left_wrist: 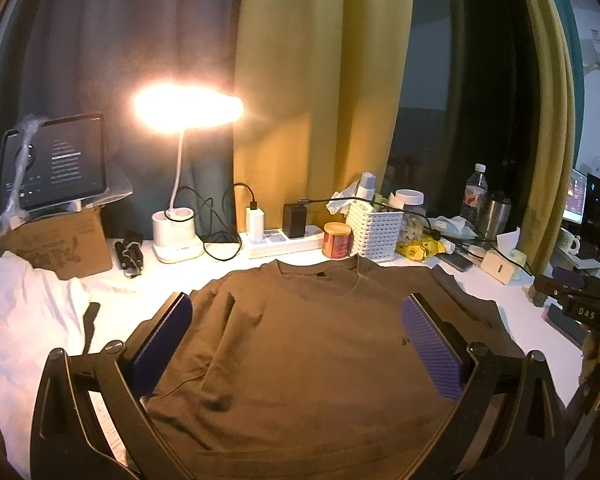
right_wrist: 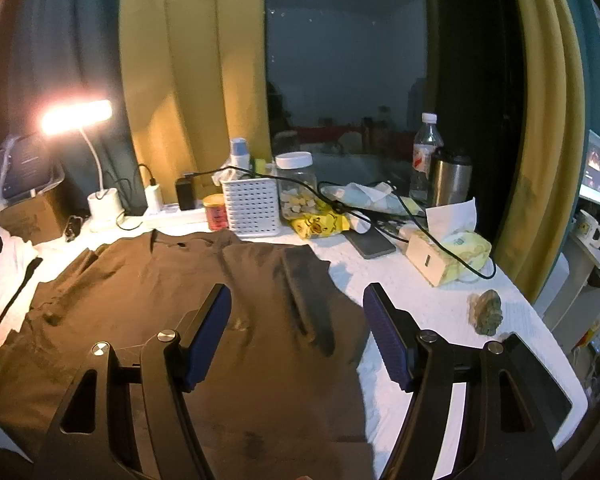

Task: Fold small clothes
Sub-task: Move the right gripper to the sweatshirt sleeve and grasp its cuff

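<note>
A: What is seen up close?

B: The left gripper (left_wrist: 296,344) is held wide apart over the brown shirt (left_wrist: 300,344), and nothing is pinched. The right gripper (right_wrist: 296,332) is spread too, over the shirt's right side.

A: Where is the shirt laid?

B: It is spread flat on the white table (right_wrist: 420,308), collar away. Its bottom edge is cut off by the picture. A white cloth (left_wrist: 24,312) is bunched beside it on the left.

A: And farther back?

B: A white basket (right_wrist: 252,208), a red tin (right_wrist: 216,212) and a lit lamp (left_wrist: 188,108) are lined up. The small greenish lump (right_wrist: 486,312) cannot be made out.
</note>
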A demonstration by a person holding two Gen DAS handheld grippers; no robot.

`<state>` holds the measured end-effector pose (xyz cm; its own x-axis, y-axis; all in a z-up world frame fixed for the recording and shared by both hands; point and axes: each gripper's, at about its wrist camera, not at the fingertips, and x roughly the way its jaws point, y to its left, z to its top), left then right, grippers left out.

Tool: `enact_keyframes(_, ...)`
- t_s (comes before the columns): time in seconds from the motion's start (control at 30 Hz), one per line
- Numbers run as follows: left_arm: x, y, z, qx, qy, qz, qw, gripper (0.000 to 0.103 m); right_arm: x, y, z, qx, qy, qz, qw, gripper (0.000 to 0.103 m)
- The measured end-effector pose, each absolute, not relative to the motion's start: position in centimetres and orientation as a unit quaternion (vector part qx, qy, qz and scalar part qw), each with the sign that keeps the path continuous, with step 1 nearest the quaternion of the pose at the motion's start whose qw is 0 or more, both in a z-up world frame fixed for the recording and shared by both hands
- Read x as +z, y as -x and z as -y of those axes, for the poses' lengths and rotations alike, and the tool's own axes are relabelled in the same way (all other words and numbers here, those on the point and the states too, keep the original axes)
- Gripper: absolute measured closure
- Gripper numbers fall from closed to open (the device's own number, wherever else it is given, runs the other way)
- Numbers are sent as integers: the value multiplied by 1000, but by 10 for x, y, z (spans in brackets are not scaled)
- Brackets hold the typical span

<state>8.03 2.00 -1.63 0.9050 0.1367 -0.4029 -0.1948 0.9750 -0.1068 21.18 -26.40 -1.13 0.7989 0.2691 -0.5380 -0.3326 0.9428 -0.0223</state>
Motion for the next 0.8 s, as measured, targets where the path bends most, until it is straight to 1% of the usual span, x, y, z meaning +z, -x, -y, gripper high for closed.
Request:
enact_keyframes(0.27, -27, -117, -6, 76, 68, -234, 967, 1, -31, -251, 285, 165, 45, -308, 936, 31)
enact_keyframes(0.8, -55, -177, -1, 86, 68, -296, 949, 1, -108, -338, 315, 164, -5, -426, 890, 33)
